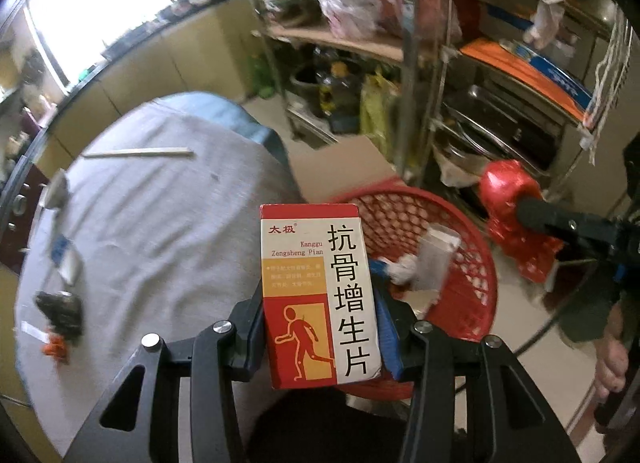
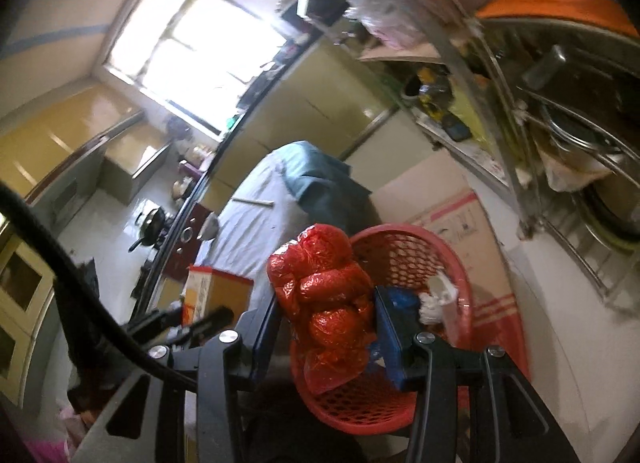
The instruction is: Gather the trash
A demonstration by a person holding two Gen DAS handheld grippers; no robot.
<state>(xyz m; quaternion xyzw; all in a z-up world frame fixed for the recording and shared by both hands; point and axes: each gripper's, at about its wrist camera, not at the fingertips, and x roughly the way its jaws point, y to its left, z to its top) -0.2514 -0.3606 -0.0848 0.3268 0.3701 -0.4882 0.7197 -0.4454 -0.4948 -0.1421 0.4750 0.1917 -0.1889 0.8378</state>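
Note:
My left gripper is shut on a red, white and orange medicine box, held upright beside the red mesh basket. The box also shows in the right wrist view. My right gripper is shut on a crumpled red plastic bag, held over the near rim of the basket; the bag also shows in the left wrist view. The basket holds a white wad and a clear wrapper.
A table with a grey cloth carries a pair of chopsticks, a dark crumpled wad, orange scraps and small packets. A cluttered metal shelf rack stands behind the basket. A kitchen counter runs under the window.

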